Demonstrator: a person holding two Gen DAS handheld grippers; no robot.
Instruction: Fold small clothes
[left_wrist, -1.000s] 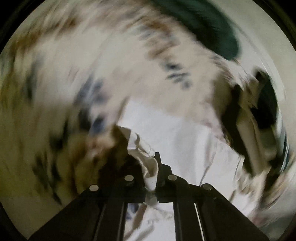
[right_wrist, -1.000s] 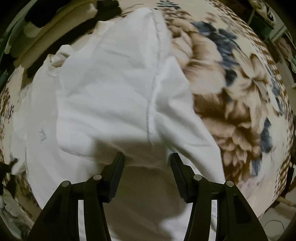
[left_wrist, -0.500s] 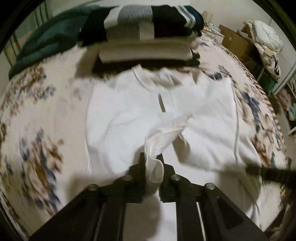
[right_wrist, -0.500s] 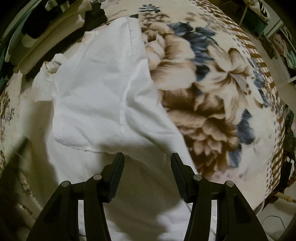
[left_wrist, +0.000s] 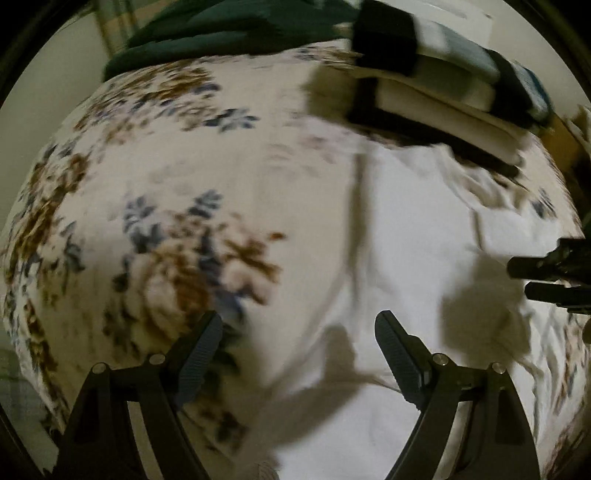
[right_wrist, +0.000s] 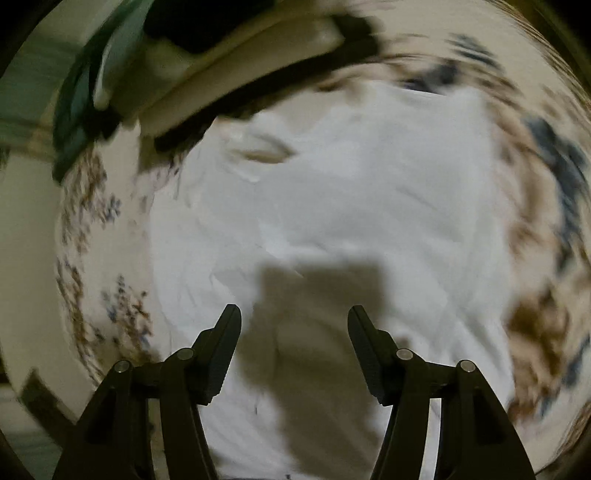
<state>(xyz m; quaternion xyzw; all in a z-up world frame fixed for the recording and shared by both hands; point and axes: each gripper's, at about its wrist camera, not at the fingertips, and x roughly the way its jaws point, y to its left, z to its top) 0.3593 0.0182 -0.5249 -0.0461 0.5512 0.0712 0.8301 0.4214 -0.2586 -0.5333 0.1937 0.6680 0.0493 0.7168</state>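
A small white shirt (left_wrist: 424, 236) lies spread on a floral blanket (left_wrist: 166, 229), with both sleeves folded in over its body; it also fills the middle of the right wrist view (right_wrist: 351, 206). My left gripper (left_wrist: 298, 325) is open and empty, over the shirt's left lower edge. My right gripper (right_wrist: 294, 319) is open and empty, above the shirt's lower middle, and its fingers (left_wrist: 550, 273) show at the right edge of the left wrist view. Both views are blurred by motion.
A stack of folded clothes (left_wrist: 443, 85) sits on the blanket beyond the shirt's collar, also in the right wrist view (right_wrist: 236, 62). A dark green cloth (left_wrist: 221, 40) lies at the far side. The blanket (right_wrist: 546, 258) extends to the shirt's right.
My left gripper has let go of the white sleeve and opened, and has swung left. My right gripper has moved over the middle of the shirt, still open.
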